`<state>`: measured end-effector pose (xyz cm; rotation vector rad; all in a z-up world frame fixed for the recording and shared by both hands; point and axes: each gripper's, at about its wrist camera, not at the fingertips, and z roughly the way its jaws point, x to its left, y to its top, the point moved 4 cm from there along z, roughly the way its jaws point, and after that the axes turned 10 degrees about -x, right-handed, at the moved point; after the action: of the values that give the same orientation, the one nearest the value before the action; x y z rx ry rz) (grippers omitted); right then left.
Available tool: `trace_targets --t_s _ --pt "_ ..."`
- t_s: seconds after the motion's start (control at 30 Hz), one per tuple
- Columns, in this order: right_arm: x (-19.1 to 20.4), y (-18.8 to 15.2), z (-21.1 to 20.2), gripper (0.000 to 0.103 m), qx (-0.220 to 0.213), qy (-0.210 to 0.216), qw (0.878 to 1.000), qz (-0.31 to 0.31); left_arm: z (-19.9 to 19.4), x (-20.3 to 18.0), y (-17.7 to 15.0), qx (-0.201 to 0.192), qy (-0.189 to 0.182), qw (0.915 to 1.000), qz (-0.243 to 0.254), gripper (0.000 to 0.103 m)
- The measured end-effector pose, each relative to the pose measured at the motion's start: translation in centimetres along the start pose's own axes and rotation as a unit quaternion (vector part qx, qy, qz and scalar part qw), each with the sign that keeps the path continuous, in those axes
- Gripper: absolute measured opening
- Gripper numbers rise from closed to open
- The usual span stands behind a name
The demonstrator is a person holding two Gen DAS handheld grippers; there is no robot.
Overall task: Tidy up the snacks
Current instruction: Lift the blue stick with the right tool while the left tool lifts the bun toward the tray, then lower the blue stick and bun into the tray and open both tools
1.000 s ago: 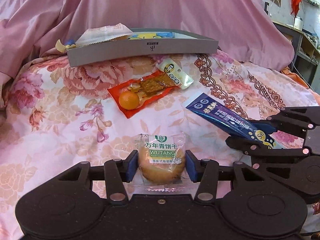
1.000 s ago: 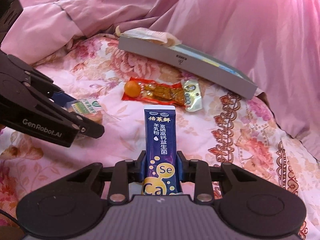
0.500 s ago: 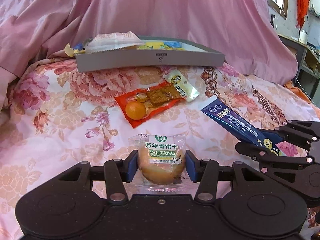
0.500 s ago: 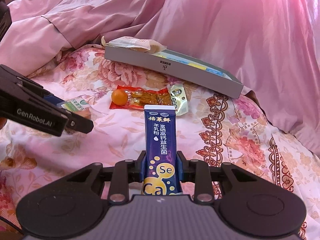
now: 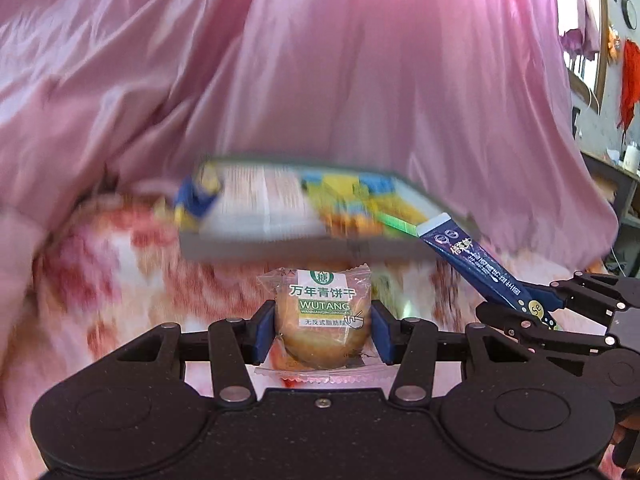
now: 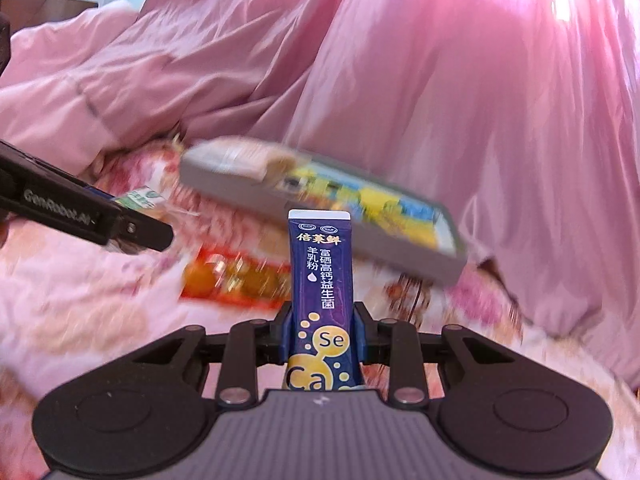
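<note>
While both grippers hang above the flowered bedspread [image 6: 100, 320], each one carries a snack toward the grey box.
Left gripper [image 5: 323, 330]: its blue pads press on both sides of a wrapped biscuit, which stands upright between them.
Wrapped biscuit [image 5: 323, 320]: round and golden in a clear packet with a green and white label; its upper edge reaches just under the front wall of the grey box as seen from the left wrist.
Right gripper [image 6: 322, 334]: pinching a blue sachet low on its length, the jaws drawn close together.
Blue sachet [image 6: 321, 276]: long and narrow, sticking straight out ahead of the fingers; its white top edge lies in front of the box wall in the right wrist view.
Grey box [image 5: 280, 246]: ahead of both grippers, shallow, blurred, with yellow and blue packets inside.
Red packet [image 6: 236, 278]: flat on the bedspread, ahead and left of the right gripper, nearer than the box.
Pink quilt [image 6: 440, 100]: piled up behind the box.
</note>
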<state>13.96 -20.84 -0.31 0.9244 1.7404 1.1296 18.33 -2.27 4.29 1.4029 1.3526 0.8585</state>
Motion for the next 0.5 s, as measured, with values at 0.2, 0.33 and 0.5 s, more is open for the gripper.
trace_targets --t_s 0.2,0.33,0.5 --pt "-3.3 4.5 4.3 0.033 -0.026 0.007 1.000 -0.003 4.5 0.4 6.6 -0.034 0.005 0.9992 0.021 0.051" --pt "-5.0 7.2 8.3 0.033 -0.016 0.014 1.000 0.006 8.3 0.3 9.8 -0.051 0.003 0.9986 0.012 0.051" --pt "-6.5 9.2 13.1 0.033 0.007 0.009 1.000 0.013 13.6 -0.1 11.1 -0.030 0.001 0.9995 0.005 0.051"
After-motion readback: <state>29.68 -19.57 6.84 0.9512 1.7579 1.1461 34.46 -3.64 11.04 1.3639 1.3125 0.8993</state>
